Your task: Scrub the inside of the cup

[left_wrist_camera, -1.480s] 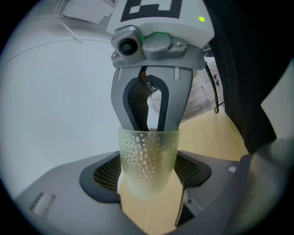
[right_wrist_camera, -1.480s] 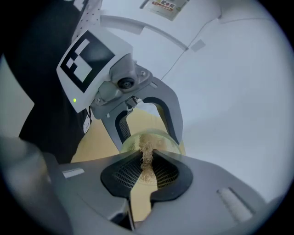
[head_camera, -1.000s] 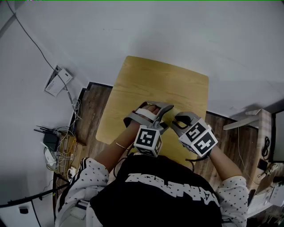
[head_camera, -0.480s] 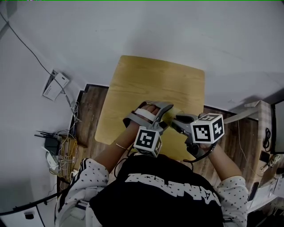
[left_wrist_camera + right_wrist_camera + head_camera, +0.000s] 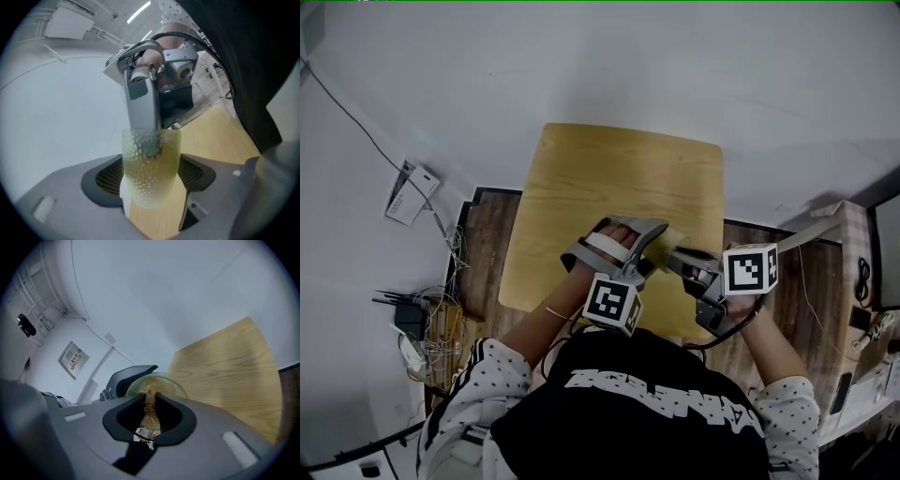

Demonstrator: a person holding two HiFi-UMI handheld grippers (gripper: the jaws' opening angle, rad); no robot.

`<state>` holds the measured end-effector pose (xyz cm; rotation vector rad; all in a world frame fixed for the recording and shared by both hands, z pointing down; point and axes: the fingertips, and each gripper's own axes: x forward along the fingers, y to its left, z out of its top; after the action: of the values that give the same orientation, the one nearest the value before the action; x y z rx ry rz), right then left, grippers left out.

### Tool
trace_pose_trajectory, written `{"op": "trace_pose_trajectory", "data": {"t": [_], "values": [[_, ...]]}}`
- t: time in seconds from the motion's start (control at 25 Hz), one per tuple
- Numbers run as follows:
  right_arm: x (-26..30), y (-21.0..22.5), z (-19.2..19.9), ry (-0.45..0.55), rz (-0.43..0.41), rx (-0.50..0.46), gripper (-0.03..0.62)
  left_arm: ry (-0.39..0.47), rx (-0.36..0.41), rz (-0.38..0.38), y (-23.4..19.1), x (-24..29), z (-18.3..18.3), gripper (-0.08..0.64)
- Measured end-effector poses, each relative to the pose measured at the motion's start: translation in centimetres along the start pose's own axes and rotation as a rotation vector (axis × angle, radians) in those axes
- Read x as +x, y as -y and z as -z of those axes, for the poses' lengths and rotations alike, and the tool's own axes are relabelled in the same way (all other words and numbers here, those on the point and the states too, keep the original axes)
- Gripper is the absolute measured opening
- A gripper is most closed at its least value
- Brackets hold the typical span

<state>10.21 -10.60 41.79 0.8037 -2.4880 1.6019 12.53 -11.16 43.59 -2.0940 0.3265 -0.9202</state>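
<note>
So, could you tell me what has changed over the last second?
The right gripper has twisted. Its marker cube rolled from tilted to nearly square and shifted right, with the brush pushed into the cup. The left gripper stayed shut on the cup, in the same place above the table.

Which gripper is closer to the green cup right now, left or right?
Left. The left gripper is shut on the cup, clamping its sides. The right gripper points into the cup's open mouth and is shut on a fibrous scrubber.
</note>
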Motion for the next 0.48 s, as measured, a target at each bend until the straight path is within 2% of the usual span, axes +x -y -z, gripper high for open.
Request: {"op": "trace_pose_trajectory", "data": {"t": [0.2, 0.48], "values": [[-0.6, 0.4, 0.2, 0.032, 0.008, 0.018, 0.074, 0.025, 0.012, 0.008, 0.3, 0.3, -0.6, 0.359], [-1.8, 0.6, 0.2, 0.037, 0.078, -0.104, 0.075, 0.07, -0.035, -0.004, 0.1, 0.6, -1.0, 0.359]]}}
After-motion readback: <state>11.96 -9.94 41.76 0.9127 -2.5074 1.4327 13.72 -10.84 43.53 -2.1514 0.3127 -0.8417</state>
